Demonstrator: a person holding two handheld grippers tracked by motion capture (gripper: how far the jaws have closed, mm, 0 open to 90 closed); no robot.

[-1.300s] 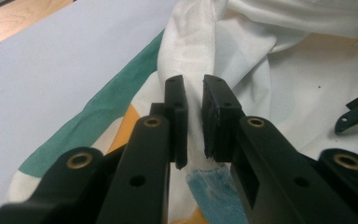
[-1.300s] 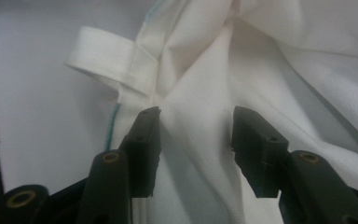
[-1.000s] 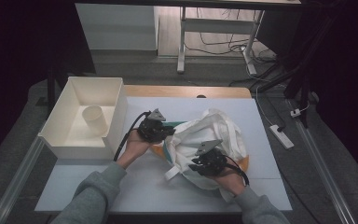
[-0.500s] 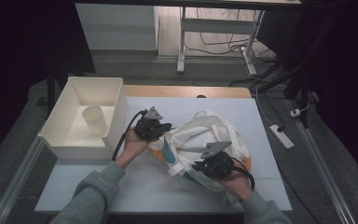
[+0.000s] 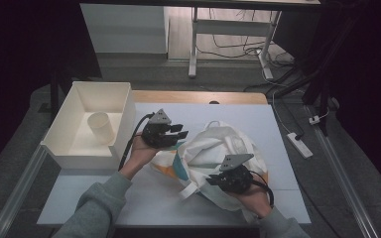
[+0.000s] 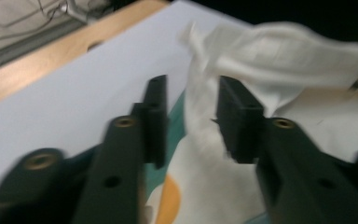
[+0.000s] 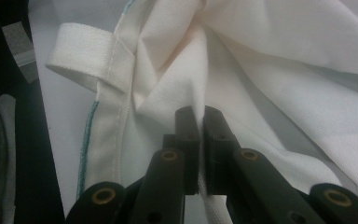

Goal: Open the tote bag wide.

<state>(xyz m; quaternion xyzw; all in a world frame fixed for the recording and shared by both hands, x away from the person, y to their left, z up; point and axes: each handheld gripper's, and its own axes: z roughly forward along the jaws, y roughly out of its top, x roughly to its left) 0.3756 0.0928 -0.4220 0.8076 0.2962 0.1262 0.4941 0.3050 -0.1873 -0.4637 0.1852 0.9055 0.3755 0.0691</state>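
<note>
A cream cloth bag (image 5: 213,148) with teal and orange print lies crumpled on the pale table top (image 5: 228,114). My left gripper (image 5: 178,135) hovers over the bag's left edge; its jaws have just been opening and now stand apart. In the left gripper view the left gripper (image 6: 189,95) has the bag (image 6: 279,51) below and beyond it, with no pad pressing on cloth. At the bag's near side, my right gripper (image 5: 212,179) is shut on a fold. The right gripper view shows the right gripper (image 7: 197,117) pinching that ridge of the bag (image 7: 279,51), a strap loop (image 7: 86,49) to its left.
A white open box (image 5: 124,119) stands at the table's left with a paper cup (image 5: 100,127) lying inside. A bare wooden strip (image 5: 198,96) runs along the table's far edge. A power strip (image 5: 300,144) lies on the floor at the right.
The left gripper's jaws have parted and it has risen slightly off the bag. The right gripper has drawn its fold toward the near right, and the bag has spread out.
</note>
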